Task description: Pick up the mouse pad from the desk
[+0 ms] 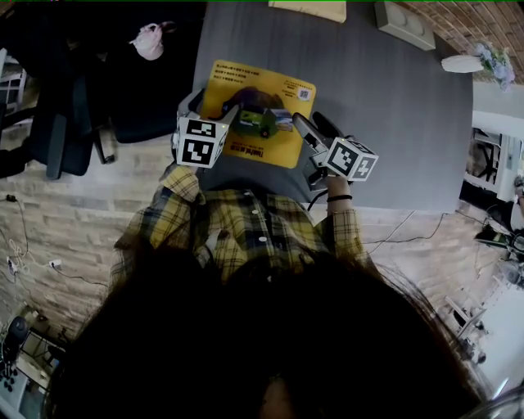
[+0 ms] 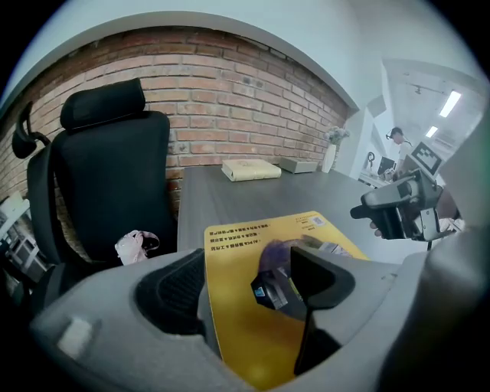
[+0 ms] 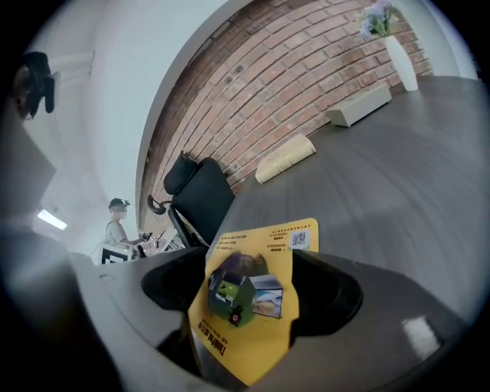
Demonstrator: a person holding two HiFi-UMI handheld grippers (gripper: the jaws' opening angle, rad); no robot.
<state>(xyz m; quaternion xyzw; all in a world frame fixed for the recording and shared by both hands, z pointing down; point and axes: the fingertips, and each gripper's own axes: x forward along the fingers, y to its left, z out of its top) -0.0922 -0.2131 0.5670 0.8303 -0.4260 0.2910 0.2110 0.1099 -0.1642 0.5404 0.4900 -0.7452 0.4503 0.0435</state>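
I count from head view unless noted.
- Grippers: two, left gripper [image 2: 246, 283] and right gripper [image 3: 249, 295].
- Marker cubes: two, left cube [image 1: 201, 141], right cube [image 1: 352, 158].
- Mouse pad [image 1: 258, 110]: one.
- Desk [image 1: 385, 123]: one.
- Office chair [image 2: 107, 184]: one, left of frame.
- Vase [image 1: 463, 63]: one, upper right.
- Beige book [image 2: 250, 169]: one.
- Grey box [image 1: 405, 24]: one, top edge.
- Crumpled bag [image 1: 149, 39]: one, upper left.

Your left gripper [image 1: 217, 112] is on the left side of the mouse pad [image 1: 260, 98], and your right gripper [image 1: 304, 125] is on its right side, over the near part of the desk [image 1: 393, 123]. A chair [image 1: 86, 114] stands left of the desk. A book [image 1: 309, 8] lies at the desk's far edge.
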